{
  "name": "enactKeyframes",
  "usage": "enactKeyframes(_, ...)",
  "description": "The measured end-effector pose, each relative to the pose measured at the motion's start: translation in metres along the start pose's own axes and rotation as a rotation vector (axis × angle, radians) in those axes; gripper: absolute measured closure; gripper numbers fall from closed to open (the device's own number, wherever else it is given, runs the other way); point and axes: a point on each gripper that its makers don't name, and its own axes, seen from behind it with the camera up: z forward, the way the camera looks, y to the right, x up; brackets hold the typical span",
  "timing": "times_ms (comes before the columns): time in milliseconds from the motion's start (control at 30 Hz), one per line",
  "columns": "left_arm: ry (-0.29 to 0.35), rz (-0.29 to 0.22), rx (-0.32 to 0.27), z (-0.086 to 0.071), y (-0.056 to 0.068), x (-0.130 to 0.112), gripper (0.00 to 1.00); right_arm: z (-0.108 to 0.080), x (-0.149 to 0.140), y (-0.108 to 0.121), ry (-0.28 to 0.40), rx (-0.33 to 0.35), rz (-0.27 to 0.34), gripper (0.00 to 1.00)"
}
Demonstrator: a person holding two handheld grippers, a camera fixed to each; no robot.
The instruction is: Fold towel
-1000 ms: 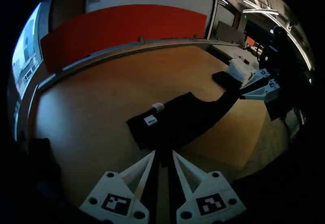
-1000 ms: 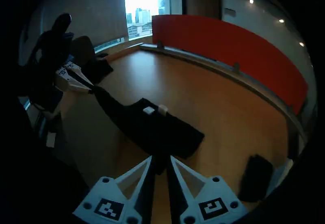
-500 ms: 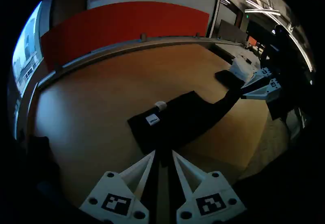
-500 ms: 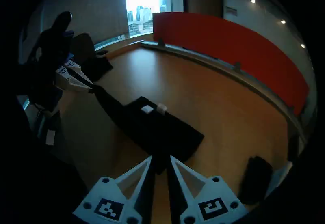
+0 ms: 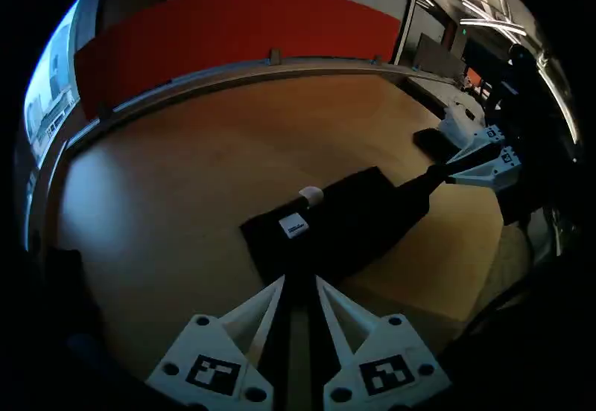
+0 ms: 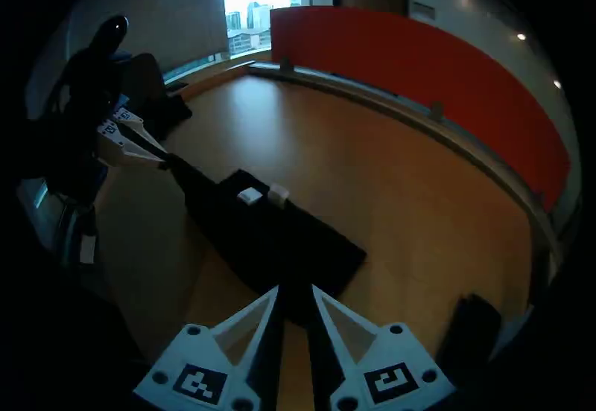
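A black towel (image 5: 350, 221) lies stretched across the wooden table (image 5: 186, 173), with two white tags (image 5: 294, 225) on its upper face. My left gripper (image 5: 299, 286) is shut on the towel's near corner in the left gripper view. At the right of that view the right gripper (image 5: 447, 174) pinches the far corner, lifted off the table. In the right gripper view the towel (image 6: 276, 236) runs from my right gripper (image 6: 296, 295), shut on one corner, to the left gripper (image 6: 165, 159) at the upper left, holding the other.
A red partition (image 5: 223, 31) runs along the table's far edge. A dark folded cloth (image 6: 469, 329) lies at the lower right of the right gripper view. Another dark item (image 5: 432, 141) and a white object (image 5: 456, 122) sit near the table's right end. A window (image 6: 253, 1) is behind.
Both grippers have kept their hold on the corners. The towel has shifted slightly and pulled straighter between them, its middle lying flatter on the table.
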Motion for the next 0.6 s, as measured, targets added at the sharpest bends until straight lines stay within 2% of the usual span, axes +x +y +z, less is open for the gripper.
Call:
enactKeyframes(167,-0.022,0.005,0.008,0.016,-0.004,-0.003,0.87,0.014,-0.001,0.012,-0.017,-0.008,0.001,0.83)
enactKeyframes(400,-0.035,-0.001,0.012,0.031,-0.008,-0.006,0.87,0.027,-0.006,0.02,-0.039,-0.011,0.003,0.83)
enactKeyframes(600,-0.04,-0.009,0.028,0.046,-0.018,-0.007,0.87,0.041,-0.009,0.025,-0.057,-0.012,0.011,0.83)
